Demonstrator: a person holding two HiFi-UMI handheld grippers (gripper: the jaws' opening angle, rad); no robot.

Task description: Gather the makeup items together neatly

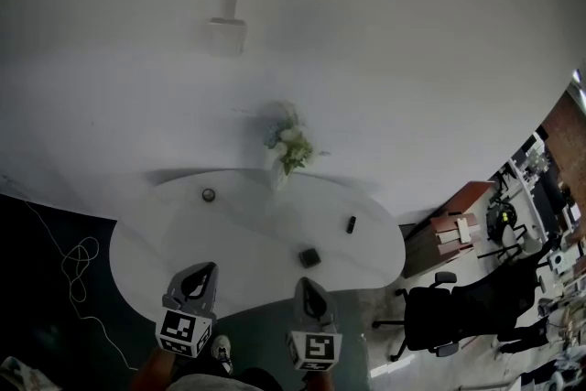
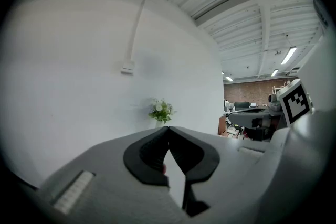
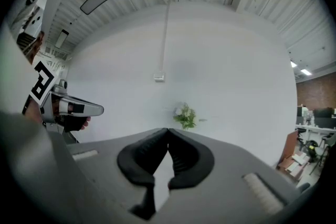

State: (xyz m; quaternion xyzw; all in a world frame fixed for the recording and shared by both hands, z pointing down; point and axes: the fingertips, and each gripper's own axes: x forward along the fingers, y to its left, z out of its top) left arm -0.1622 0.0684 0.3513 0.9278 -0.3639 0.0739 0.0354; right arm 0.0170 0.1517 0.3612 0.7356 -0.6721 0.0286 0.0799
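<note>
In the head view a white oval table [image 1: 174, 243] carries three small makeup items: a round dark pot [image 1: 209, 194] at the back left, a slim dark tube [image 1: 351, 223] at the right, and a square dark compact [image 1: 309, 257] near the front edge. My left gripper [image 1: 208, 269] and right gripper [image 1: 303, 284] hover side by side at the table's near edge, short of all three items. The right one is just in front of the compact. In the left gripper view my left gripper [image 2: 168, 128] has its jaw tips together with nothing between them. My right gripper [image 3: 168, 130] looks the same in the right gripper view.
A white vase of flowers [image 1: 286, 151] stands at the table's back edge against the white wall. A black office chair [image 1: 458, 307] and a wooden cabinet [image 1: 453, 233] stand to the right. A white cable [image 1: 78, 261] lies on the dark floor at the left.
</note>
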